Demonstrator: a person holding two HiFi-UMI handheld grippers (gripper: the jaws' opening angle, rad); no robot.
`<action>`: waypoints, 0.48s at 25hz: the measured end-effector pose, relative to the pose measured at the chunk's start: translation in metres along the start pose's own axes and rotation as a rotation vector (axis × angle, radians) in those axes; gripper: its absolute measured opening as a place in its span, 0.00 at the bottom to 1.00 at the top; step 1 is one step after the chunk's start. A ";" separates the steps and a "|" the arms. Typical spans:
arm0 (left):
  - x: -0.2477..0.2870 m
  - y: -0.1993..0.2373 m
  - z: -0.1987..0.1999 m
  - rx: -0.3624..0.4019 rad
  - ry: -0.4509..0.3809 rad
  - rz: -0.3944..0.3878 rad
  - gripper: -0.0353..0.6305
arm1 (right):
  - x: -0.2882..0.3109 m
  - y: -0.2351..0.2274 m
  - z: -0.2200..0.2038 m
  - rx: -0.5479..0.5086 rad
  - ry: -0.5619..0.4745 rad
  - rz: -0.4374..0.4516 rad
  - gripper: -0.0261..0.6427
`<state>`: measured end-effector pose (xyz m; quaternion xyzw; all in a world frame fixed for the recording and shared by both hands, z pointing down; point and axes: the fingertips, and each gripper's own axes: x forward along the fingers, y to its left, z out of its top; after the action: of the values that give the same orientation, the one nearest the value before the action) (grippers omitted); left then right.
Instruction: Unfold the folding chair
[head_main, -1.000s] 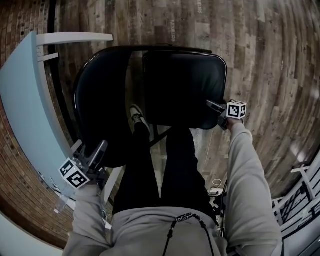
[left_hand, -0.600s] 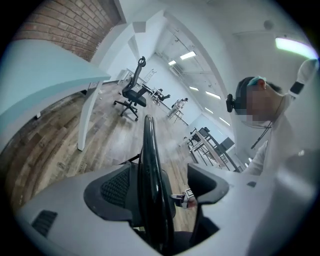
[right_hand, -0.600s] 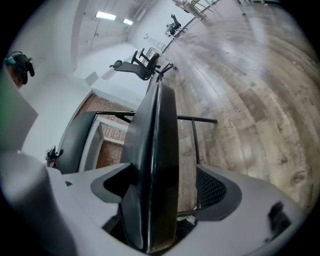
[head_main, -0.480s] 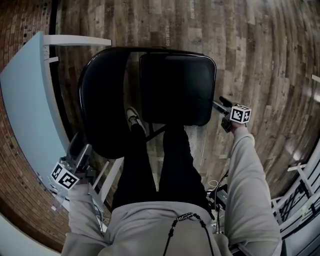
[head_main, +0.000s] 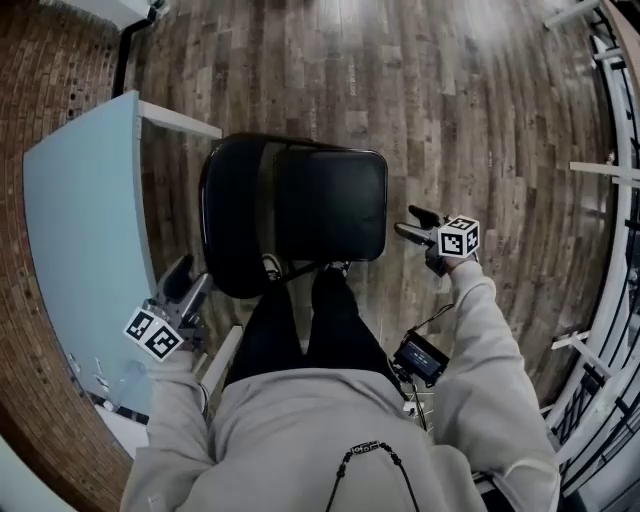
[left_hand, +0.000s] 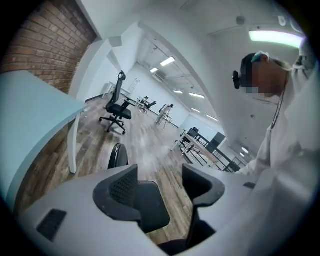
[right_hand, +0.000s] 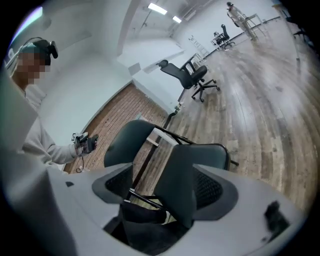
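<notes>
— What room are you in, and what's underfoot?

— A big open office. The floor (head_main: 450, 90) is grey-brown wood planks, filling the top and right of the head view. A brick wall (left_hand: 45, 35) climbs the upper left of my left gripper view. White railings (head_main: 610, 200) curve down the head view's right edge.

— What's there, counted?

— One folding chair (head_main: 330, 200), in the middle of the head view, standing on the floor just ahead of my legs. Its seat (head_main: 340, 225) lies flat, facing up, with the backrest (head_main: 235, 215) to the seat's left in the frame. One pale blue table (head_main: 80, 230) is at the left, near the chair but apart from it. One wheeled office chair (right_hand: 190, 77) stands far off in the upper middle of my right gripper view. One small black device (head_main: 425, 358) with a cable is at the lower right, beside my right sleeve. I see my two legs in black trousers (head_main: 300, 330), and one shoe (head_main: 272, 265) just under the backrest.

— And your two grippers?

— My left gripper (head_main: 190, 280) is at the lower left, by the table's edge and clear of the chair. Its jaws have just been closing in a little, yet they stand apart with nothing between them. My right gripper (head_main: 408, 222) hangs right of the seat, not touching it. Its jaws are apart too and grip nothing; the chair shows beyond the gap.
</notes>
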<state>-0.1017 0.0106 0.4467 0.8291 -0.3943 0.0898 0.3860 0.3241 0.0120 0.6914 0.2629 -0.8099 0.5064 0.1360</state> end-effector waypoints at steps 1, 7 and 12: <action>-0.002 -0.011 0.006 0.029 0.002 -0.013 0.44 | -0.007 0.022 0.008 -0.020 0.007 0.006 0.60; -0.038 -0.066 0.049 0.164 -0.043 -0.101 0.12 | -0.045 0.175 0.074 -0.166 -0.071 -0.018 0.07; -0.090 -0.075 0.081 0.161 -0.156 -0.155 0.07 | -0.076 0.336 0.128 -0.301 -0.218 -0.005 0.05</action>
<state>-0.1204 0.0353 0.3075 0.8898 -0.3494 0.0261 0.2924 0.2031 0.0370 0.3448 0.2951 -0.8858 0.3476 0.0865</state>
